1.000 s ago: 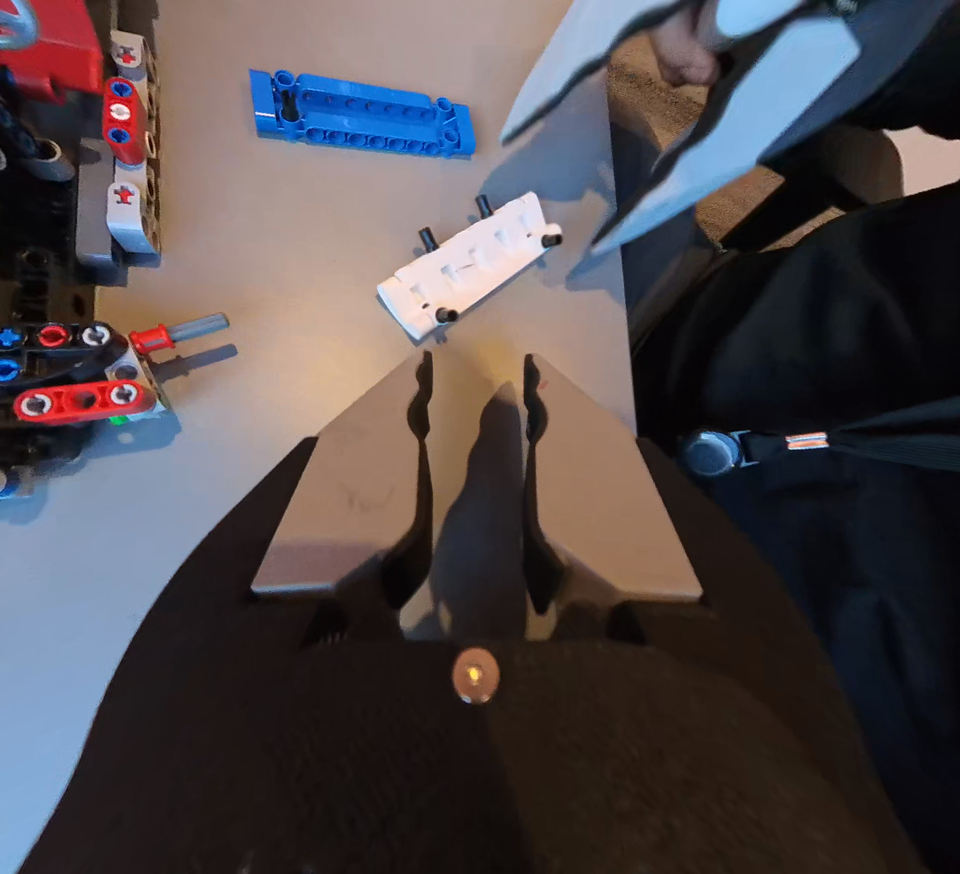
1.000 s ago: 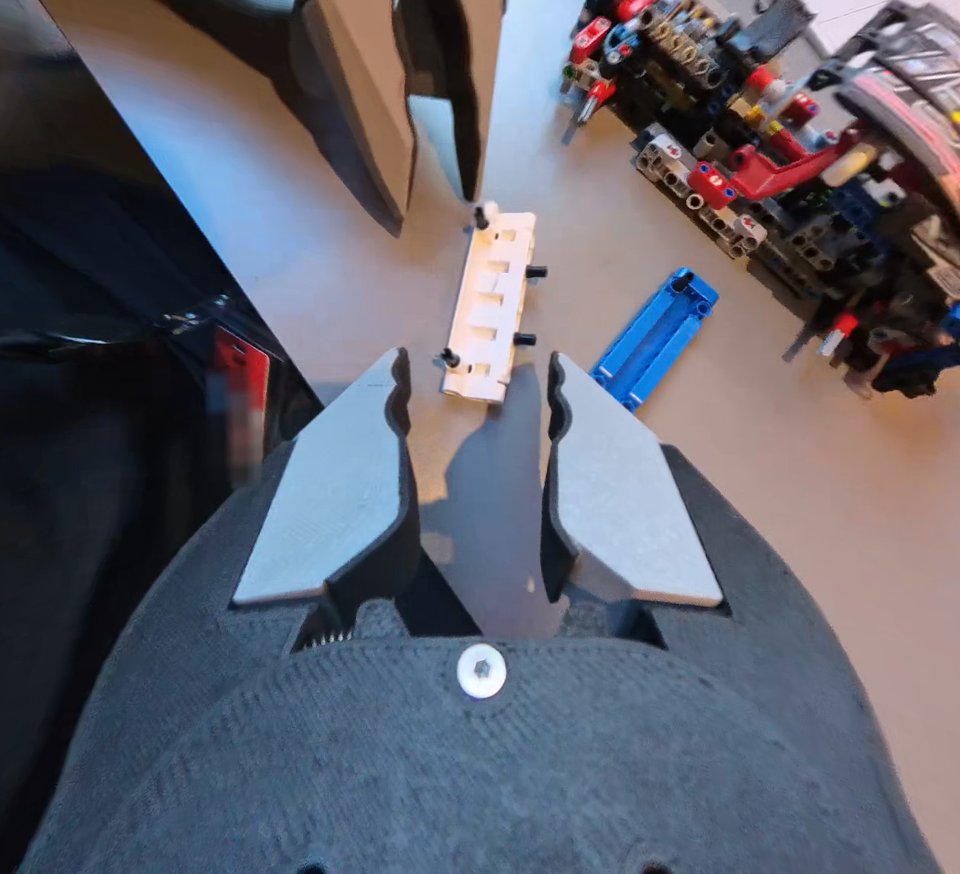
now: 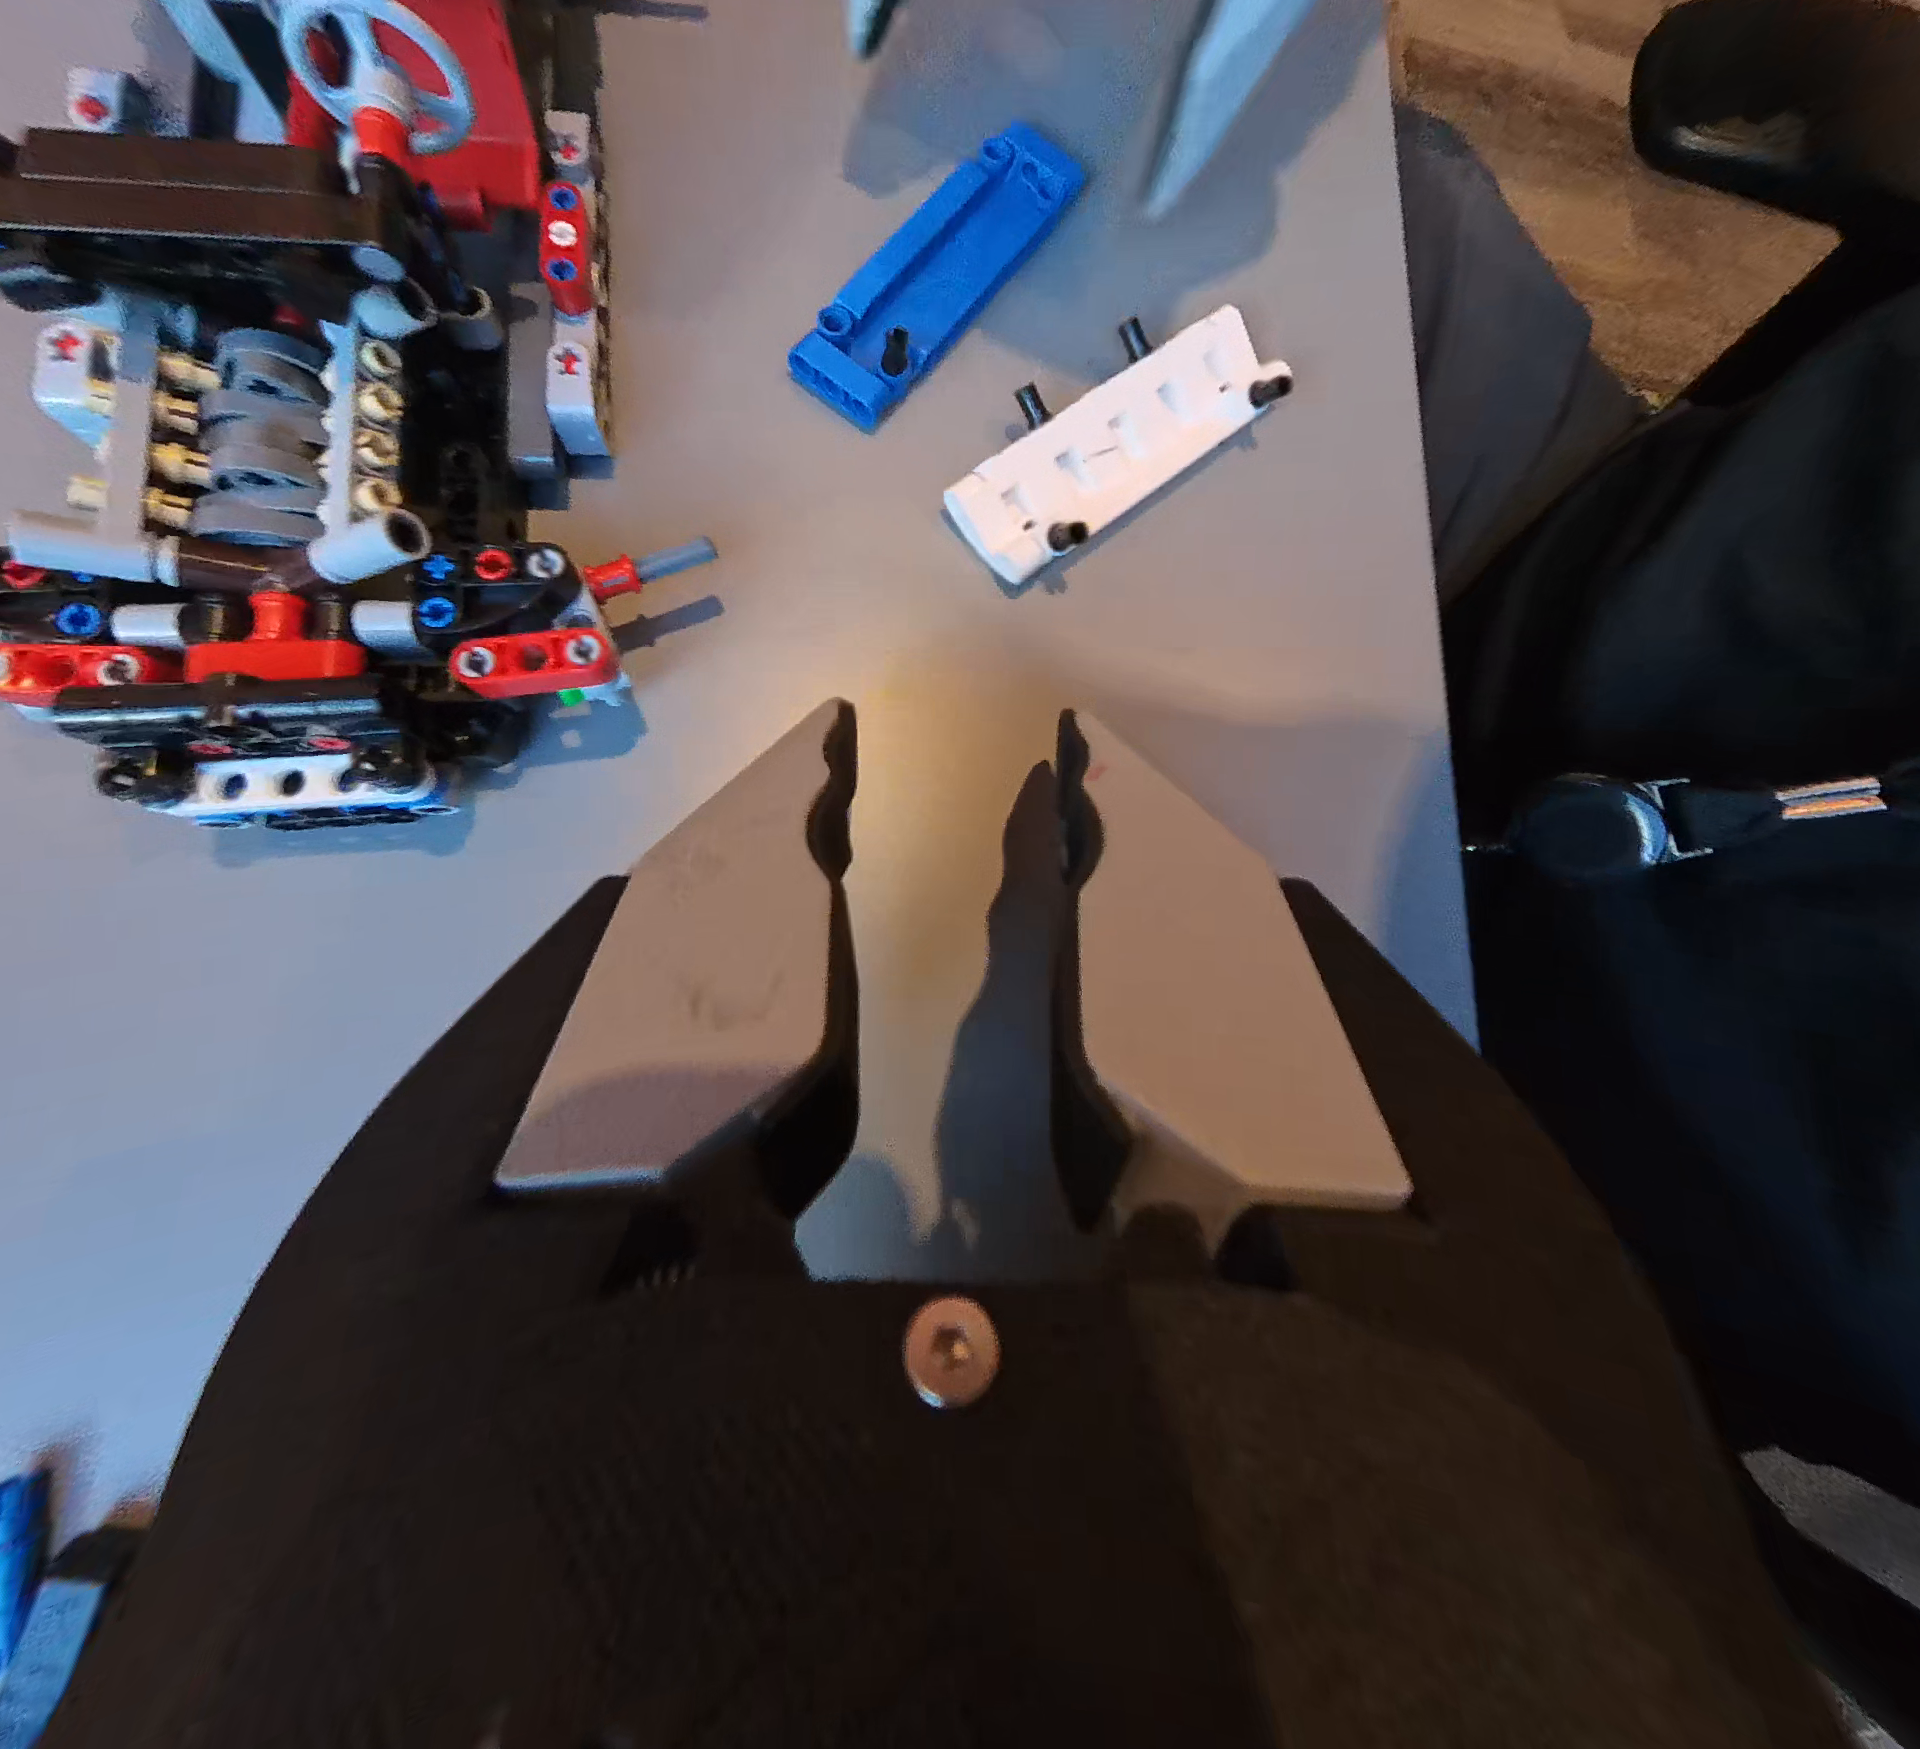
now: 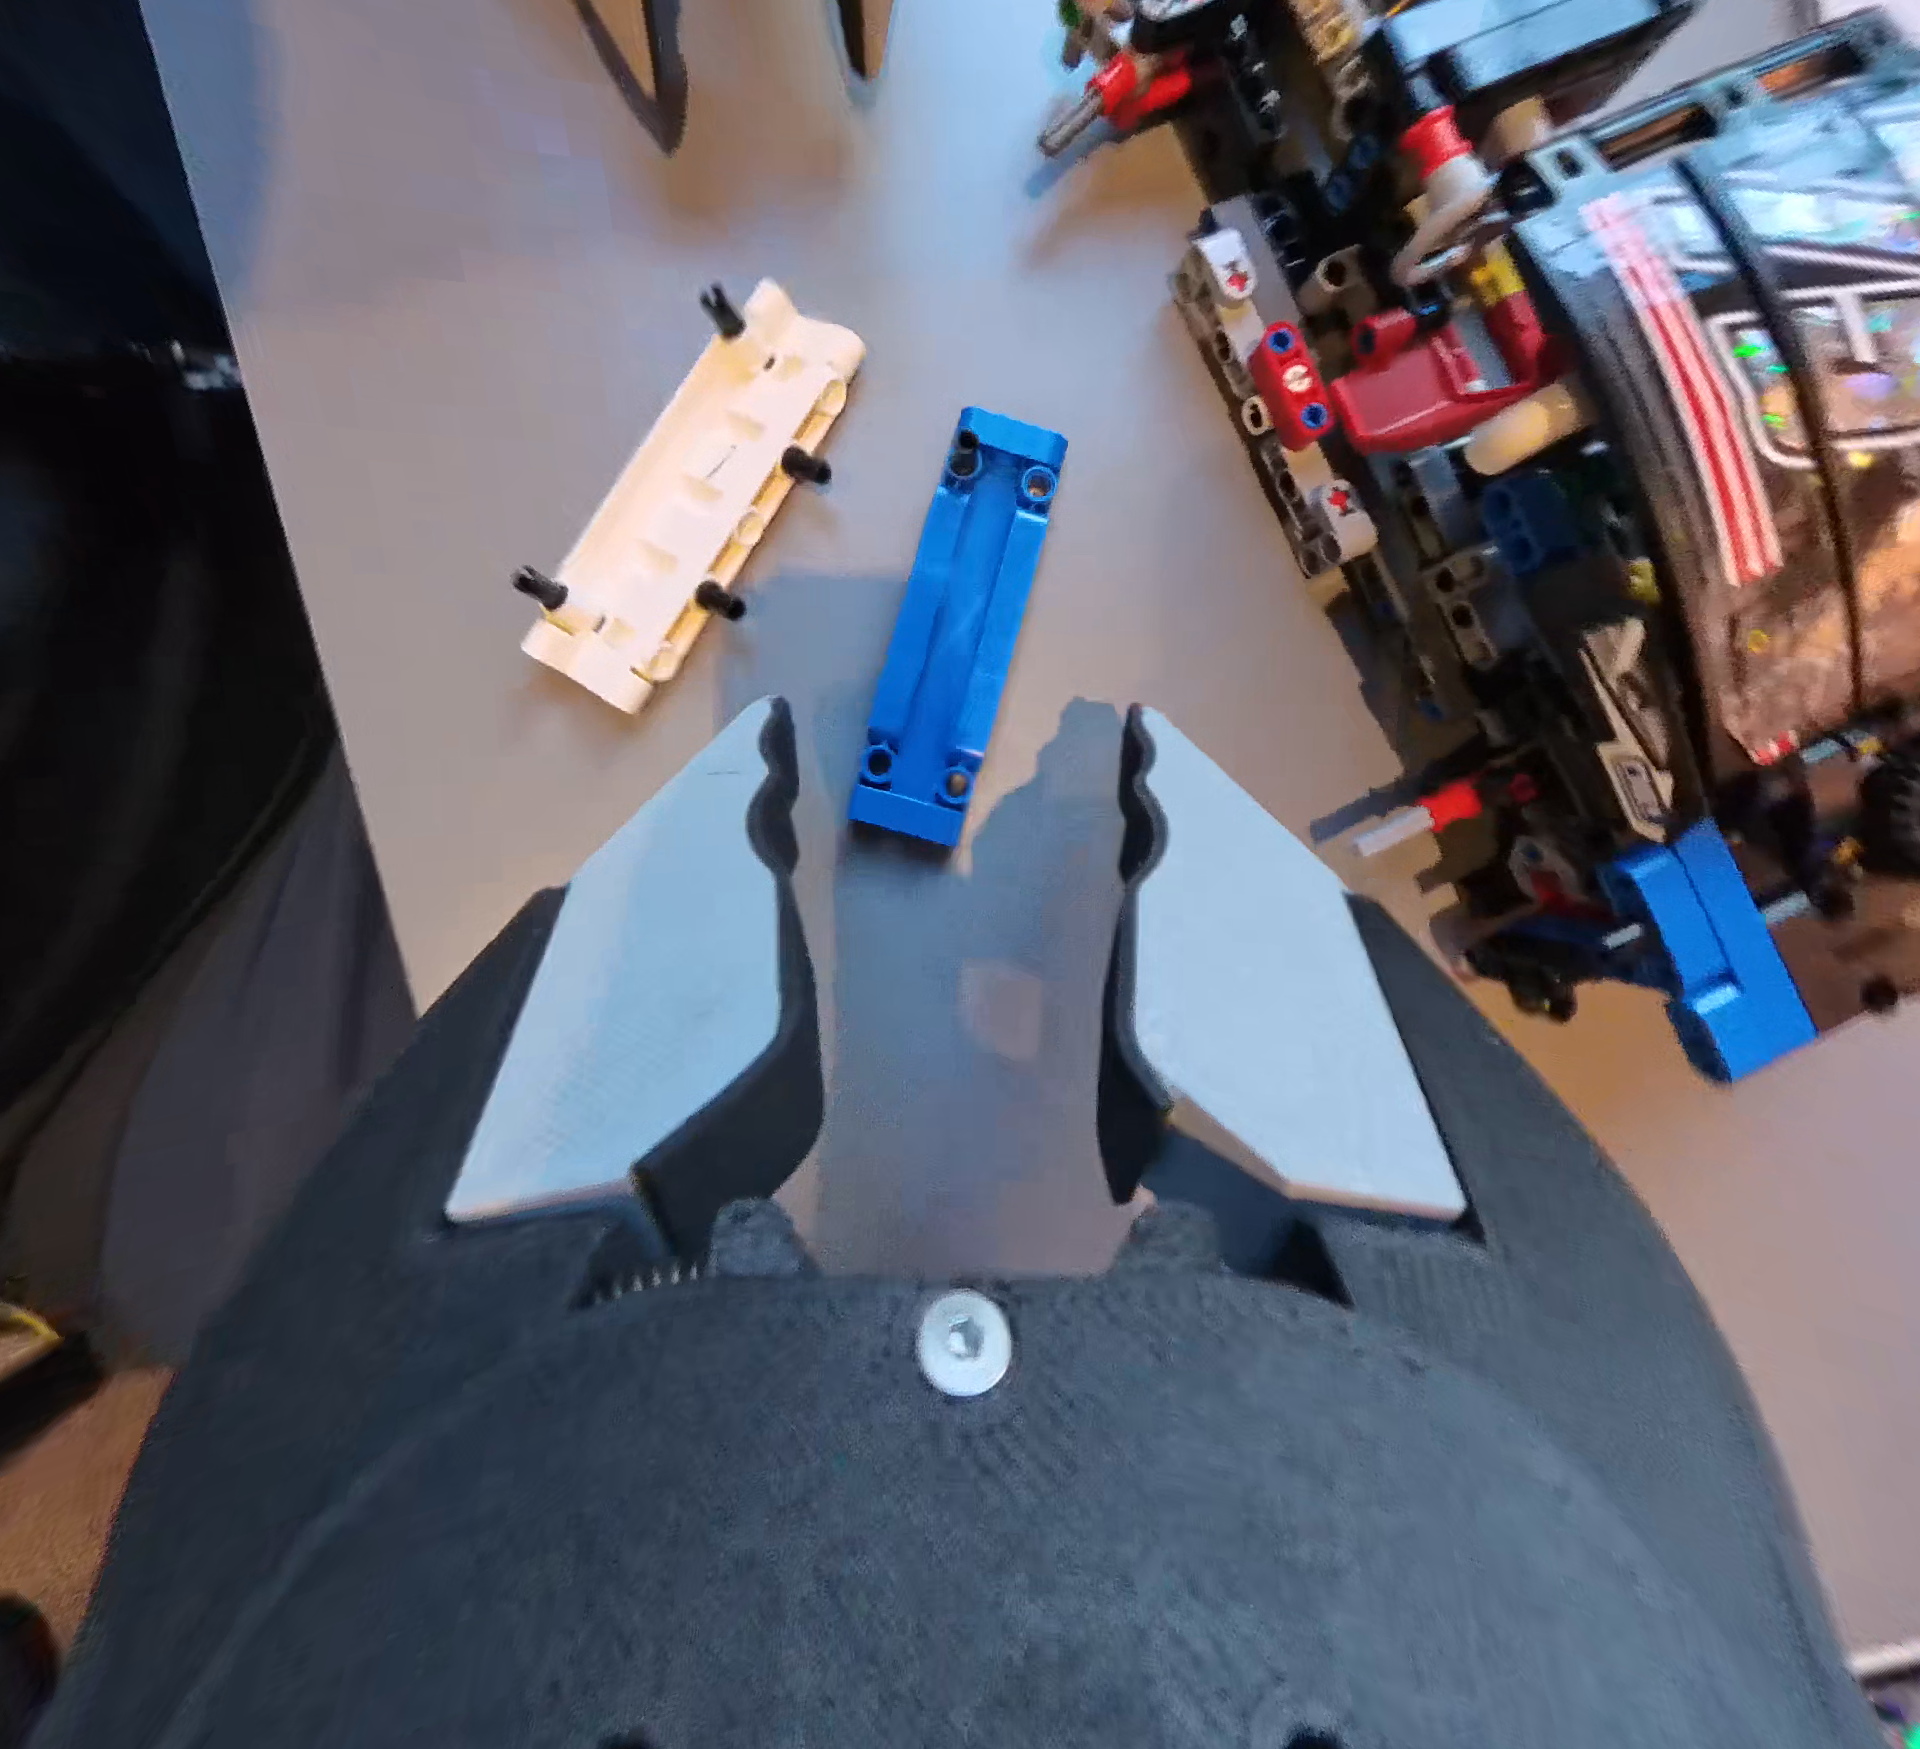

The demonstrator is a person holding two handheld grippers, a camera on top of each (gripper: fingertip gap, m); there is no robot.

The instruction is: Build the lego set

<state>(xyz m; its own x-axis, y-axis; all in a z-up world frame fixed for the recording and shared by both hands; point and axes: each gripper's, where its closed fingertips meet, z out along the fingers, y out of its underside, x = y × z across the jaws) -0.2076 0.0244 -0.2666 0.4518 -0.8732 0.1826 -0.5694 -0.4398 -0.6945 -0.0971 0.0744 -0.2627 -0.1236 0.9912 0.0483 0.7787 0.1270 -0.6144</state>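
Fingers of the right tool [image 4: 956, 743] are spread wide and pinch nothing; they hover just short of the near end of the blue panel [image 4: 961, 624], which lies flat on the bench [image 4: 468, 265] and runs lengthwise away from the tool. The left tool [image 3: 954, 743] is likewise parted and empty, farther off, well apart from the blue panel and with bare bench under its tips.

Taking the blue panel as the landmark: the white panel [image 4: 691, 499] lies just beside it on the side toward the bench edge, apart from it, with four black pins sticking out. On the other side, near but not touching, stands the large half-built model [image 4: 1507, 452], dark with red and grey beams.

The blue panel is probably light, rigid moulded plastic, smooth enough to slip under a poor pinch. Its long straight edges look like the best hold: jaws across the narrow width, near the middle so it does not swing. One black pin [image 3: 894, 345] stands at its end, so a grip there would likely foul. The white panel's pins should be avoided too; its sides between them seem the safe hold.
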